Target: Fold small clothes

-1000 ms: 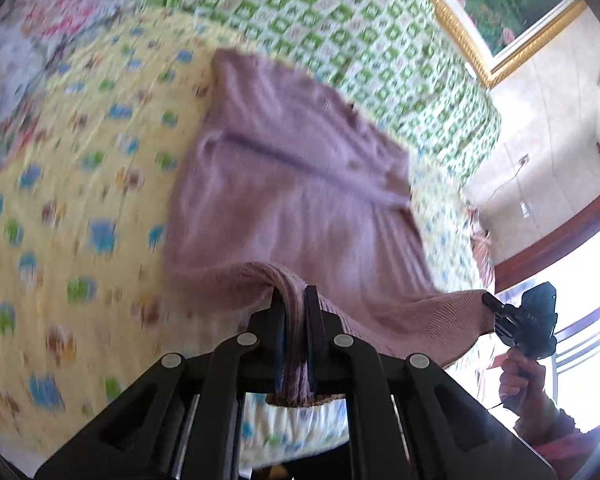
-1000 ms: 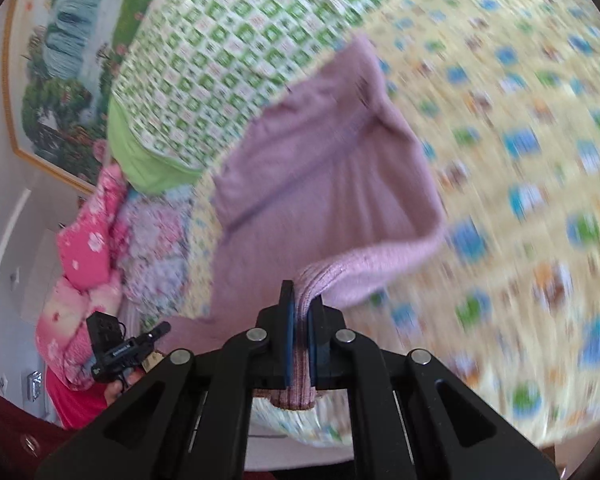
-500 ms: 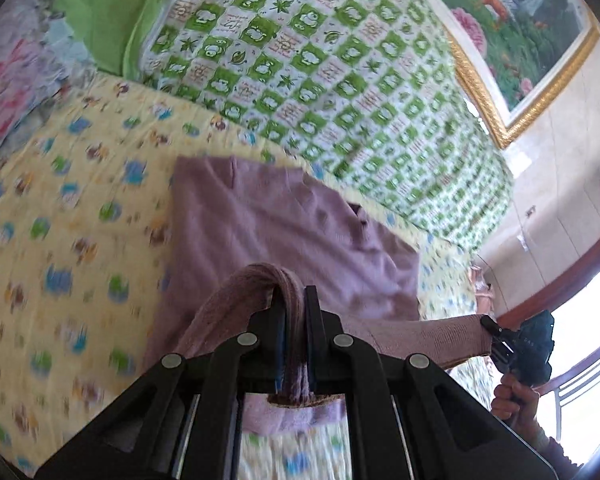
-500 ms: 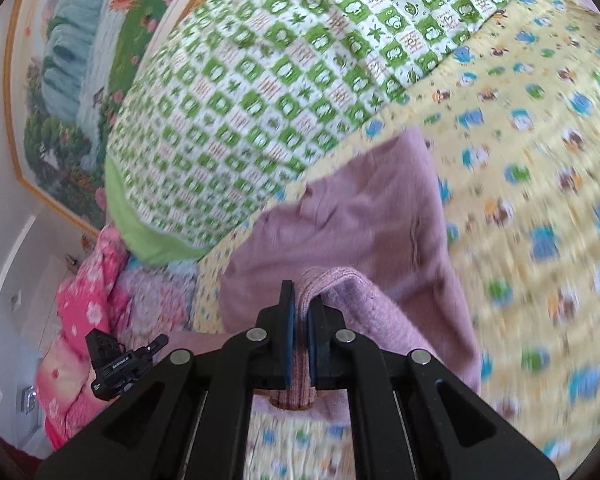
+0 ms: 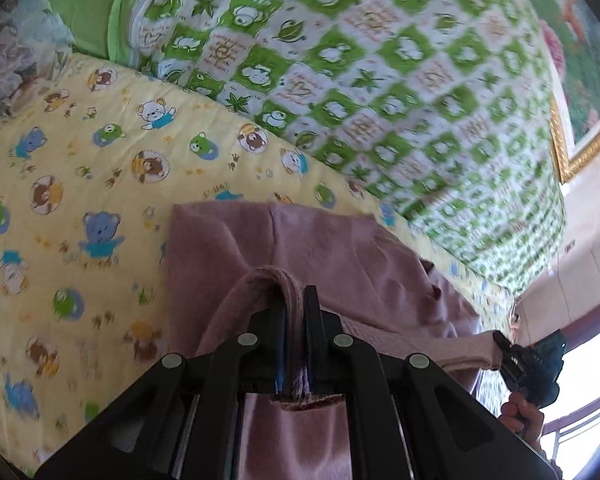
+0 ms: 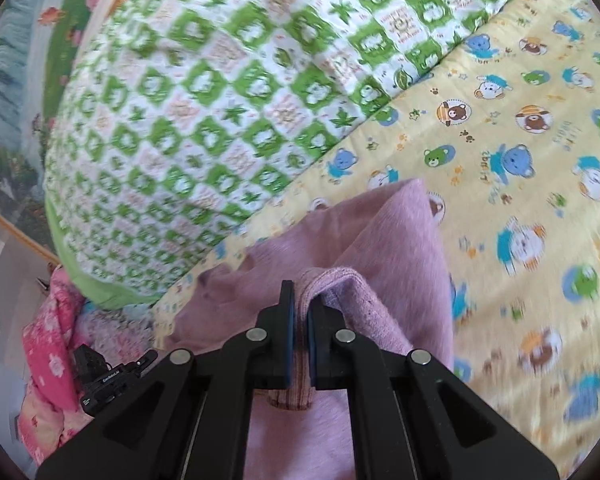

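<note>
Both clamped on the pink sweater's [image 5: 340, 264] hem, left tool [image 5: 295, 312] and right tool [image 6: 299, 312], far edge lying straight ahead on the bed [image 5: 80, 184].

I see a bed under a yellow bear-print sheet [image 5: 80, 184]; behind it a green-checked quilt [image 5: 380, 80]; beyond that a gilt-framed painting [image 5: 572, 80]; possibly a bright window further right.

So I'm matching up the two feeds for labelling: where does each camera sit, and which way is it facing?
Left wrist: on the left gripper, looking along its fingers over the purple garment on the yellow bear-print sheet; the right gripper and its hand show.
Right wrist: on the right gripper, facing the same way; the left gripper shows.
Shared: garment, sheet, green checked quilt.
</note>
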`<state>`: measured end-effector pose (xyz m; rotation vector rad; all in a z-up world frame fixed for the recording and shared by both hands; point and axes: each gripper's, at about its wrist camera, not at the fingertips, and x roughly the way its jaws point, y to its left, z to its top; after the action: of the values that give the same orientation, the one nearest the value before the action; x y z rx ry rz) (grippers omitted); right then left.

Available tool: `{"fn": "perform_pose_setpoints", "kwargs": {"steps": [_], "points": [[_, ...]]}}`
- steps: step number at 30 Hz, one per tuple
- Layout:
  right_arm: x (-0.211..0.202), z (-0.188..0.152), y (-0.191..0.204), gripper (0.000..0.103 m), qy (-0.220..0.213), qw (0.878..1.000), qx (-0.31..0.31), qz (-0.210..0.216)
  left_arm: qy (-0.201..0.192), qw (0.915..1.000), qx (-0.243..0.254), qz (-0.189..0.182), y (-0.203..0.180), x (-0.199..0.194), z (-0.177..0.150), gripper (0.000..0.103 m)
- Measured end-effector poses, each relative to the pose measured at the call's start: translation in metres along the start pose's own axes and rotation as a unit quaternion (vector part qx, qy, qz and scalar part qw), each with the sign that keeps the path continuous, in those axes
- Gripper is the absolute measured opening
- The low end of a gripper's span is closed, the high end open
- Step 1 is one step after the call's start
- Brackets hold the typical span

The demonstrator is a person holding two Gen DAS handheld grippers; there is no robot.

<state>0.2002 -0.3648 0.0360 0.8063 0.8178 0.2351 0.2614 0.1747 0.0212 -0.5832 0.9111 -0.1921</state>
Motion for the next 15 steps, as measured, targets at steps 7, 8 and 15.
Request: {"fn": "perform_pose_setpoints", "kwargs": {"steps": [7, 8, 15], "points": [[0.025, 0.019, -0.011, 0.006, 0.000, 1.000, 0.011, -0.007, -0.011, 0.9998, 0.015, 0.011, -0.007, 0.028, 0.027, 0.005], [0.029, 0.021, -0.013, 0.006, 0.001, 1.000, 0.010, -0.013, -0.011, 0.9997, 0.015, 0.014, -0.007, 0.030, 0.029, 0.005], [0.045, 0.023, -0.025, 0.010, 0.018, 0.999, 0.048, -0.017, -0.007, 0.9989, 0.011, 0.044, 0.003, 0.049, 0.047, 0.004]]}}
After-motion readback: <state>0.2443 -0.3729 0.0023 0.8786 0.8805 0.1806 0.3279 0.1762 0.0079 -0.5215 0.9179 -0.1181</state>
